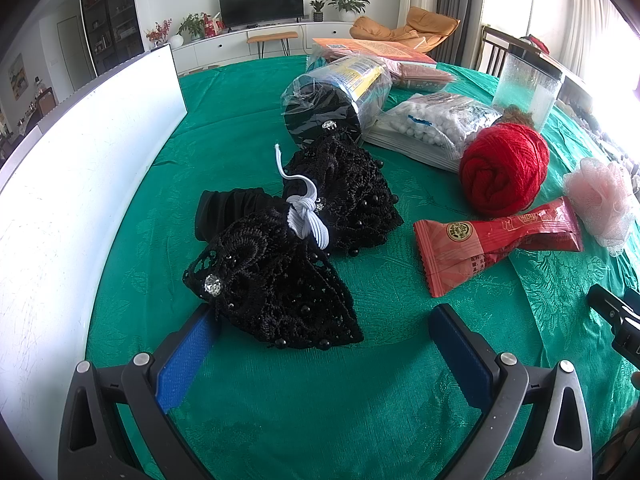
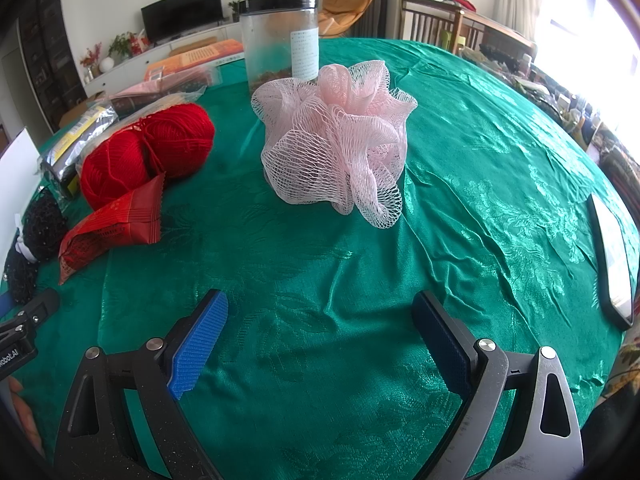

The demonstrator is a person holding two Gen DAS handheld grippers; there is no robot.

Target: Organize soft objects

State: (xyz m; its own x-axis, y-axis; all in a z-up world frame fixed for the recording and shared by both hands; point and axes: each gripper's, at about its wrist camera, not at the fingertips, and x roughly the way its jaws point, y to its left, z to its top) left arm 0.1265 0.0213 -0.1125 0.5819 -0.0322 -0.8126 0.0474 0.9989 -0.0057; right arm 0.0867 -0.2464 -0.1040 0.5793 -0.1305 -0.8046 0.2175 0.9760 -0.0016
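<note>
A: Between the blue pads of the left gripper [image 1: 324,344] there is only green tablecloth [image 1: 248,408]; fingers spread wide, holding nothing. The left pad [image 1: 188,364] sits just beside the near edge of the black lace pieces [image 1: 280,280], contact not determinable.

B: Right gripper [image 2: 320,340]?

A: Likewise spread wide, nothing held, cloth only between the pads. Pink mesh bath pouf [image 2: 336,136] lies ahead of it, apart from the fingertips, roughly centred.

B: Soft items, positions?

A: Lace pieces: two beaded black bundles, tied with a white elastic band [image 1: 308,220], a rhinestone on the near one. Red yarn ball [image 1: 504,168] further right, its base touching a red snack packet [image 1: 496,244]. The pouf is at the far right edge in the left view.

B: Surroundings?

A: White board [image 1: 80,184] upright along the left. Behind the yarn: a bag of white pellets [image 1: 432,128], a black item in clear wrap [image 1: 336,100], and a clear jar with black lid [image 2: 280,40] standing just behind the pouf.
</note>
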